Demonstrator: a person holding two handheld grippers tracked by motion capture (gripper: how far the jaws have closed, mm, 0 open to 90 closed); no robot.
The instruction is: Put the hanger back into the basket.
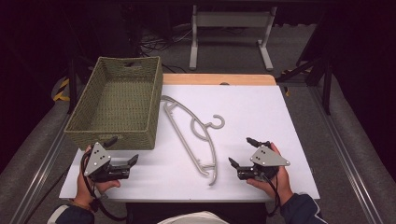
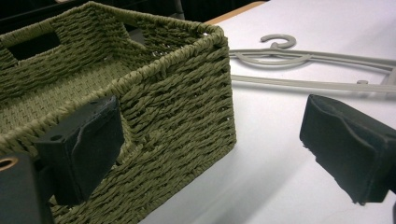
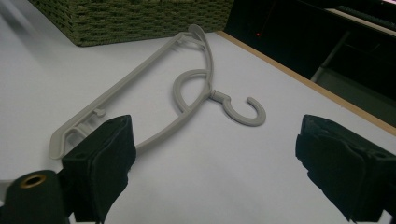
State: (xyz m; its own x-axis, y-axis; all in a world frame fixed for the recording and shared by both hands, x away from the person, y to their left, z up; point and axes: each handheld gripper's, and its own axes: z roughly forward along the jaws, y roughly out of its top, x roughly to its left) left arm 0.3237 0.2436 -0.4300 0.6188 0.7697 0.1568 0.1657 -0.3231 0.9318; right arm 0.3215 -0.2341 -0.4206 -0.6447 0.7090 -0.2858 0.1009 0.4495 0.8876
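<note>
Hanger first, since that is the piece lying between my two tools: the grey plastic clothes hanger lies flat on the white table top, just beside the right wall of the basket, its hook curling away from the basket. Going by size, the white rectangular table top carries everything, with a strip of bare wood along its far edge. On it stands the olive-green woven rectangular basket, which I see open-topped, with a handle slot cut in its far wall; nothing lies in the part of its floor I can see. The hanger's long straight bar runs from near the basket's far right corner down toward my side. My left gripper sits just in front of the basket's near wall, close to its near left corner, jaws spread wide and gripping nothing; in the left gripper view one jaw overlaps the basket's wall. My right gripper sits on the other side of the hanger from the basket, near the hanger's lower end, jaws likewise wide apart and empty.
</note>
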